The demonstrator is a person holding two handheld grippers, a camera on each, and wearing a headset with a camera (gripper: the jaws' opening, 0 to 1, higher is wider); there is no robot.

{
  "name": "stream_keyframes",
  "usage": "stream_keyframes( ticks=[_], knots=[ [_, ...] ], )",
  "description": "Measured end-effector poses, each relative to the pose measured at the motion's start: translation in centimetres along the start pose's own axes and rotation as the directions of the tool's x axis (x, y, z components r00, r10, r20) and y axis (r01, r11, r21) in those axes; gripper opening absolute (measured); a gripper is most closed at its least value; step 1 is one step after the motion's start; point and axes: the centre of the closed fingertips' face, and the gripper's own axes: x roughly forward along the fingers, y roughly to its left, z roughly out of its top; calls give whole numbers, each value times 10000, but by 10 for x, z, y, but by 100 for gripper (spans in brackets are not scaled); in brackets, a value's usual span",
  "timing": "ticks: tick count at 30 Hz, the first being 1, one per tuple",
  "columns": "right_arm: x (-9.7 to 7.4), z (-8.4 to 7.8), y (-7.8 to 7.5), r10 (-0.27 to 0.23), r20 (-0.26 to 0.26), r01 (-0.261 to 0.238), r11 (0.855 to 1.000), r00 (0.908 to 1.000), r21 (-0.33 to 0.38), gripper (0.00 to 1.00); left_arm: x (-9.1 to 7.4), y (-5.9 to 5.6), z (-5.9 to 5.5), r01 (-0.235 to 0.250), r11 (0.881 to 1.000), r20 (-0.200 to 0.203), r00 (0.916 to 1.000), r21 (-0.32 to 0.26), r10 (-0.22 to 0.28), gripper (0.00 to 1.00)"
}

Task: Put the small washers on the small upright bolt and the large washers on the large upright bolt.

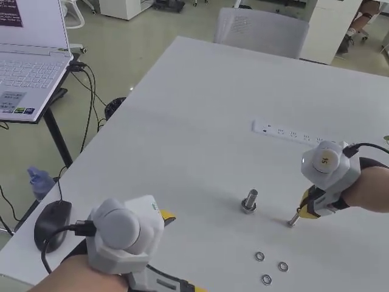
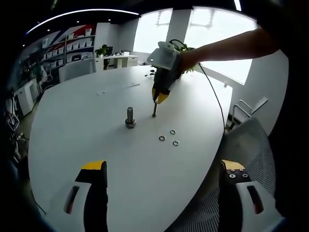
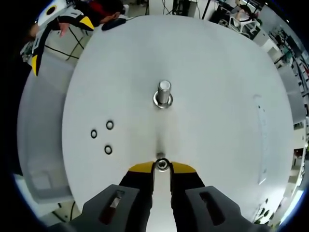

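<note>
Progress: Three small loose steel washers (image 1: pixel 282 266) lie near the near edge of the white table (image 1: pixel 182 121), none yet on a bolt. On this evidence the small-washer half of the job is all still to do.
Large bolt: The large upright steel bolt (image 1: pixel 250 201) stands further in from that edge. A wider collar sits at its foot, but it cannot be told whether that is stacked large washers or the bolt's own head.
Small bolt: The small upright steel bolt (image 1: pixel 292 221) stands just beside the large one, toward the table's right edge, between it and the loose washers.
Right tongs: The right gripper (image 3: pixel 162 169) has its yellow-tipped jaws pressed close, pinching the top of the small bolt.
Left tongs: The left gripper (image 2: pixel 164 166) is spread wide and empty, over the near left corner, well apart from both bolts.
Views: The left gripper view shows the small bolt side-on, foot on the table. The right gripper view shows it end-on as a ring. The head view adds a white power strip (image 1: pixel 285 131) toward the far edge.
</note>
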Motion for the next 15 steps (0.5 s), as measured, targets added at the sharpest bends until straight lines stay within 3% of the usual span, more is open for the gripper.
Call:
stream_keyframes(
  ticks=[15],
  knots=[
    [13,-3,-1,62,-7,-62,10000,10000,5,13,1,-3,-8,165,9998,-310,9994,-146,-169,91]
  ],
)
